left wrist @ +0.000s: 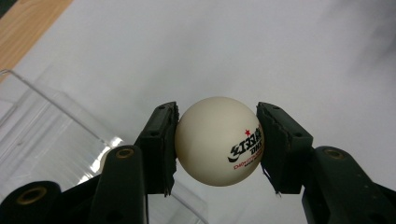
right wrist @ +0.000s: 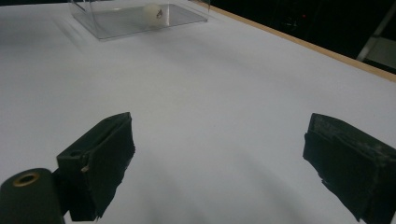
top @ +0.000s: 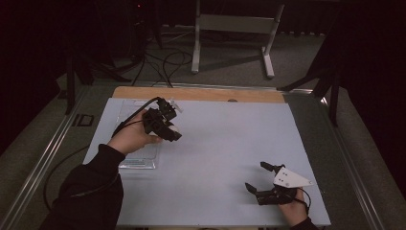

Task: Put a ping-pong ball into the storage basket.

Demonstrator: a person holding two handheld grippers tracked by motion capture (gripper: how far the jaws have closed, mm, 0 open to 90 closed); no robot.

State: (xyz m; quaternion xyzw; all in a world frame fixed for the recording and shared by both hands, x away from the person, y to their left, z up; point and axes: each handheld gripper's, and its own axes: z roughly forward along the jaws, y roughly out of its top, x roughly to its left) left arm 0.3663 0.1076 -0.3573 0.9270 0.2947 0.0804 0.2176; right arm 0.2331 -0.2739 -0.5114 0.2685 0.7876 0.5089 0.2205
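I have the white ping-pong ball (left wrist: 218,141) clamped between the jaws of my left gripper (top: 165,122), held above the far left of the table, just beside the clear plastic tray (top: 139,160). Another ball (right wrist: 152,11) already lies in that tray. So I judge the pick done and the placing left. My right gripper (top: 266,181) rests near right, jaws wide apart, holding nothing.

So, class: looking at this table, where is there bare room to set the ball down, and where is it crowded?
The wide bare white surface between the left gripper and the right gripper is free, as is the far stretch up to the wooden edge. The crowded part is the left side, where the clear tray lies under the hand holding the ball.
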